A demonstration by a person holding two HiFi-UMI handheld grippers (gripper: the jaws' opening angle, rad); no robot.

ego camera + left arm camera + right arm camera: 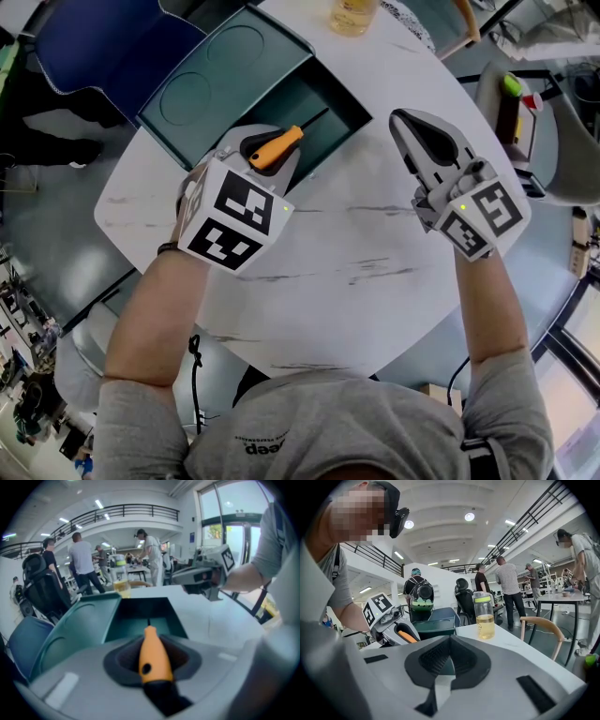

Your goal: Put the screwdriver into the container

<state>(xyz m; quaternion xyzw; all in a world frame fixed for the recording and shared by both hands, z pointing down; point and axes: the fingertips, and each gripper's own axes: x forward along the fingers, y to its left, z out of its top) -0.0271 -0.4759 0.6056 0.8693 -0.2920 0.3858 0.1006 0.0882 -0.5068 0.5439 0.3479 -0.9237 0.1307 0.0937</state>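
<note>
Now screwdriver [155, 660] btwn L claw [151, 641] jaws

My head camera looks steeply down on the white table [356, 244], close above both arms. The camera on my left gripper [272, 142] sits low, facing along its jaws into the green container [291, 94]. My right gripper [412, 127] camera looks nearly level across the table; all three share container and bottle [353, 14].

Bottle [486, 616] of yellow liquid on white table [356, 234].
</note>
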